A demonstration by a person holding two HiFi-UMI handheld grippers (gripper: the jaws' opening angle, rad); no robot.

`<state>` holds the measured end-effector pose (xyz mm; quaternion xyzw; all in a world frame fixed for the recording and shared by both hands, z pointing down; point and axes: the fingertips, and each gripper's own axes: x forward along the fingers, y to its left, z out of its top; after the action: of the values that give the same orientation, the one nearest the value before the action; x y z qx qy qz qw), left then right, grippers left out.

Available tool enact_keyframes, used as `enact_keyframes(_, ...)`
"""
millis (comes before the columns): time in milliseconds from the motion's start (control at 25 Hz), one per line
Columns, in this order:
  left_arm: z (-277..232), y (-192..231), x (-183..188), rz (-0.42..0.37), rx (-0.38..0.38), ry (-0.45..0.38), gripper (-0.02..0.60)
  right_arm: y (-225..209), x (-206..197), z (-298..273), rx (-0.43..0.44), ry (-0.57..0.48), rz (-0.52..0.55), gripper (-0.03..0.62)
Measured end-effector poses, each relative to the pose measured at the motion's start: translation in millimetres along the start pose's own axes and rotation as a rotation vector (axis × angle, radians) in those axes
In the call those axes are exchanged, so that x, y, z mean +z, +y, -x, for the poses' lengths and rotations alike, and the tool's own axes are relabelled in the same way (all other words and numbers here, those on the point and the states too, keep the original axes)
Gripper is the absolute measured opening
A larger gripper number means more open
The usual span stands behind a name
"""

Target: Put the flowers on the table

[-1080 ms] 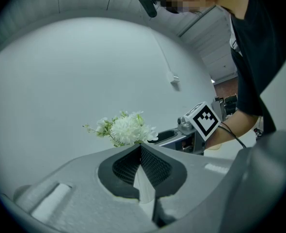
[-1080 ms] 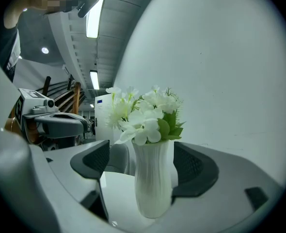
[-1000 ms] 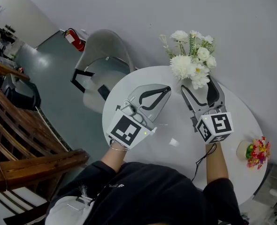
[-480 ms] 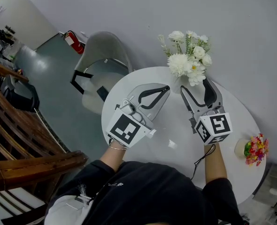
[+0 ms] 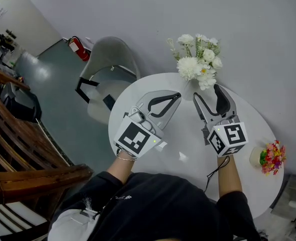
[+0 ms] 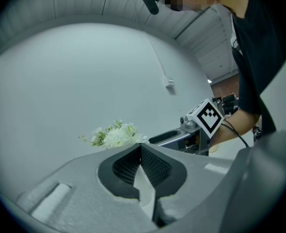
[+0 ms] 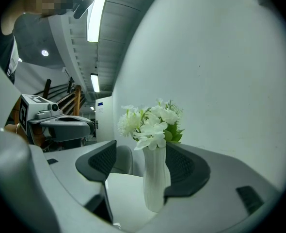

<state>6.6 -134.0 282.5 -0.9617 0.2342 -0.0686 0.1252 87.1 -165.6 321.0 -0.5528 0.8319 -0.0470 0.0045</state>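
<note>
White flowers (image 5: 198,62) stand upright in a ribbed white vase (image 7: 156,178) at the far side of the round white table (image 5: 133,102). My right gripper (image 5: 207,93) reaches around the vase, which sits between its two pads. The jaws are closing: the right pad (image 7: 184,166) is at the vase's side, while a gap remains on the left. My left gripper (image 5: 174,98) hovers over the table to the left, shut and empty; its tips meet in the left gripper view (image 6: 140,147), with the flowers (image 6: 115,135) beyond.
A small pot of colourful flowers (image 5: 271,157) stands at the table's right edge. A grey chair (image 5: 105,67) sits behind the table on the left, near a red fire extinguisher (image 5: 77,44). Wooden railings (image 5: 17,134) run along the far left. A wall is close behind the vase.
The right gripper's jaws have narrowed around the vase. The left gripper has stayed where it was, still shut.
</note>
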Motion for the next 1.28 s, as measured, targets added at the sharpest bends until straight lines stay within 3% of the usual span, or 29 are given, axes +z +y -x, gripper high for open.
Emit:
enact_keyframes(920, 12.3, -17.9, 12.3, -0.024, -0.017, -0.013, -0.002, 16.7, 16.2, 24.5, 0.010, -0.040, -0.007, 0.172)
enact_keyframes(1280, 19.3, -24.4, 18.0, -0.034, -0.019, -0.020, -0.002, 26.1, 20.0, 34.0, 0.021, -0.037, 0.010, 0.142)
